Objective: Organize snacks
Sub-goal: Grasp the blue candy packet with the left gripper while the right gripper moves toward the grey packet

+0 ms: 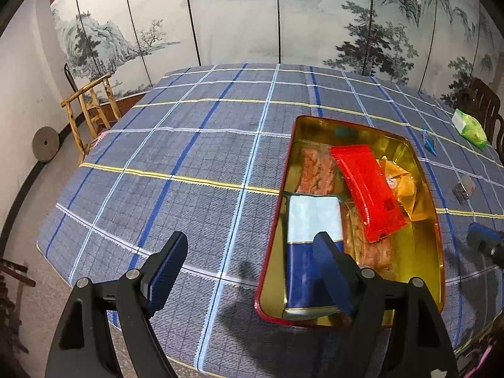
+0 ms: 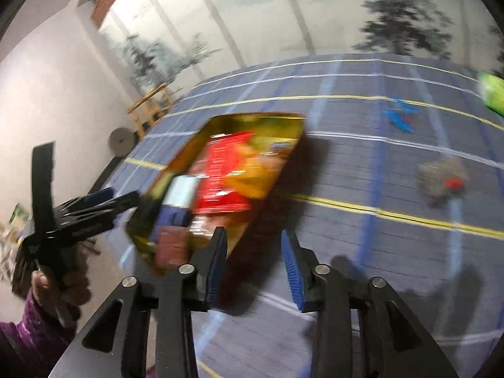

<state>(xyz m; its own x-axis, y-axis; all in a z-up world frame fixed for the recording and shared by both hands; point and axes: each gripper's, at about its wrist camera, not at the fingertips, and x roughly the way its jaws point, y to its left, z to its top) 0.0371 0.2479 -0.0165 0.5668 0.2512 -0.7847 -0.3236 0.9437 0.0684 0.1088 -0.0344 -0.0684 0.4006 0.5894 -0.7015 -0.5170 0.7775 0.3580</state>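
Left wrist view: my left tongs (image 1: 249, 271) hang wide apart with nothing between them, tilted down over the desk (image 1: 189, 163). One finger sits over the near end of the tin (image 1: 274, 220), the other over bare cloth beside it. The tin, gold inside with a red rim, lies just ahead and to the right of these tongs. In it are a blue-and-white pack (image 1: 312, 230) nearest me, a red pack (image 1: 368, 189) lying slanted past it, a pinkish pack (image 1: 316, 171) farther on, and an orange one (image 1: 400, 182) beyond the red.

The desk wears a blue-grey plaid cloth with white, blue and yellow lines. Far right of the tongs lie a green packet (image 1: 469, 127), a small blue clip (image 1: 430, 145) and a small grey pack (image 1: 464, 187). Behind the desk stands a folding screen (image 1: 252, 15) painted with misty hills and pines; to the left, a wooden chair (image 1: 91, 107) and a stone disc (image 1: 45, 143) by a white wall.

Right wrist view, blurred: my right tongs (image 2: 253, 267) are partly parted and empty, the tin ahead to their left.
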